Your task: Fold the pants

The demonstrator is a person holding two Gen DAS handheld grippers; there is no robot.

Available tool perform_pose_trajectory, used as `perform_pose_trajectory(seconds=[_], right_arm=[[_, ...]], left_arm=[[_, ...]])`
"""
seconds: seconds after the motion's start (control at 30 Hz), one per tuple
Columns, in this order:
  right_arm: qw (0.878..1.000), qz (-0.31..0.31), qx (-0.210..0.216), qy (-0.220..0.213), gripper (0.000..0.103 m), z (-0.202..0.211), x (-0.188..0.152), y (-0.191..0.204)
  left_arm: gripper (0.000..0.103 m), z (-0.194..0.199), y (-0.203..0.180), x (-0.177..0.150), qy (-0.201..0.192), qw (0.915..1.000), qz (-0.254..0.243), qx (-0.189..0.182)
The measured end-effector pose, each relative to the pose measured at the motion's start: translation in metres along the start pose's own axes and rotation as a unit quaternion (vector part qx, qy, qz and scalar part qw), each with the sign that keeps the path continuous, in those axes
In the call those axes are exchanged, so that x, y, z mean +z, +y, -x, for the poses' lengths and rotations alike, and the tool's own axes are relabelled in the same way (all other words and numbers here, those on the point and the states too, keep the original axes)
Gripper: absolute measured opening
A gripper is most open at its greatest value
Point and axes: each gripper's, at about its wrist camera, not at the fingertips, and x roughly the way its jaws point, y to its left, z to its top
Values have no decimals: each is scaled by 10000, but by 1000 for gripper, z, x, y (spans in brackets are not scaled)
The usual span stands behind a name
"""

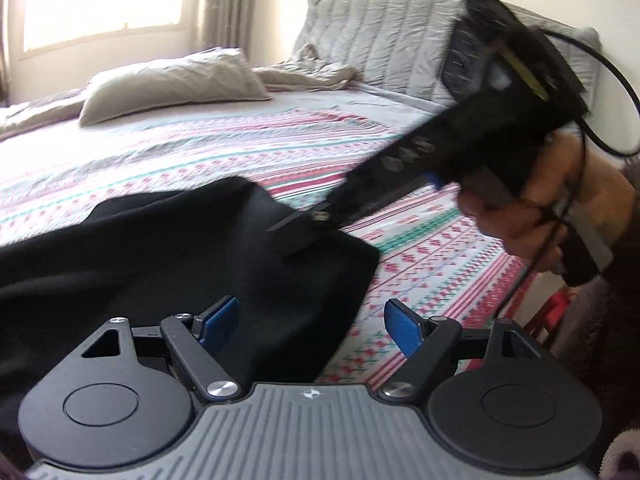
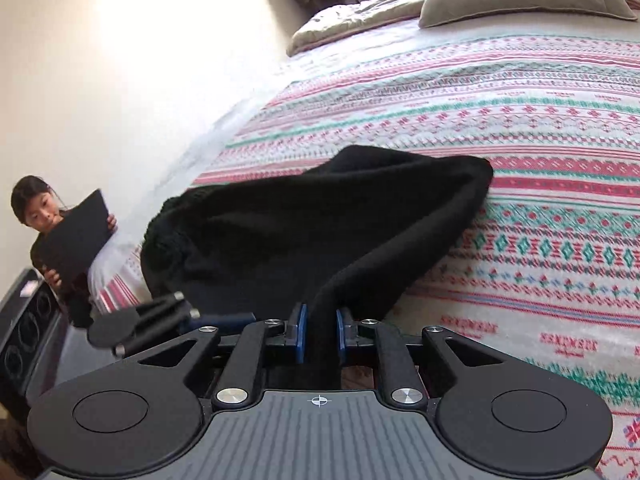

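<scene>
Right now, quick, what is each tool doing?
Left tool: open, holding nothing, with the black pants lying just ahead of it.
Right tool: closed on a bunched fold of the black pants, pinched between its blue pads.

Daylight enters through the window (image 1: 104, 4), which is overexposed to plain white. The wall (image 2: 100, 92) glares pale. The black pants (image 2: 320, 216) show almost no fabric detail. The right gripper (image 1: 304, 232) is motion-blurred in the left wrist view. Fisheye distortion bends both views; corners are vignetted dark.
</scene>
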Motion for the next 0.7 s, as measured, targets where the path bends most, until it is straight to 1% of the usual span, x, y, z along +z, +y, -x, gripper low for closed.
perform_pose_trajectory(seconds=[0.07,0.13,0.17,0.23,0.27,0.3,0.33,0.37,0.43,0.5,0.53,0.57,0.63,0.7], right_arm=[[10000,-40,56,-17,15,-1,3,1],[9999,-92,129,-24,15,-2,6,1],[9998,-134,162,-24,15,-2,8,0],[9994,-231,240,-33,15,-2,11,-2],[9993,-277,267,-37,15,-3,13,-3],[9990,-314,301,-41,15,-3,15,-4],[9988,-350,345,-36,16,-3,17,-6],[9984,-395,398,-35,19,-2,18,-8],[9975,-525,457,-107,21,2,21,-17],[9974,-589,357,-232,37,4,26,-30],[9972,-643,178,-335,57,4,28,-38],[9966,-709,-35,-421,64,3,29,-47],[9940,-899,-365,-501,64,-4,30,-66],[9913,-1167,-407,-443,64,-18,30,-86]], left_arm=[[83,-6,-5,2,-21,10000,-57,45],[83,-15,-11,5,-28,9998,-35,171],[83,-21,-14,6,-16,9996,-33,287],[81,-32,-21,8,23,9972,-65,740],[74,-38,-24,9,83,9947,-85,1018],[61,-44,-26,9,182,9913,-111,1296],[56,-51,-27,9,337,9870,-106,1568],[49,-57,-26,9,489,9839,-32,1720],[46,-62,-17,7,614,9830,304,1706],[45,-61,-15,8,575,9826,430,1714],[44,-60,-15,8,532,9824,435,1735],[44,-58,-15,8,486,9823,437,1753],[44,-55,-17,6,407,9820,422,1795],[44,-52,-18,4,349,9823,381,1799]])
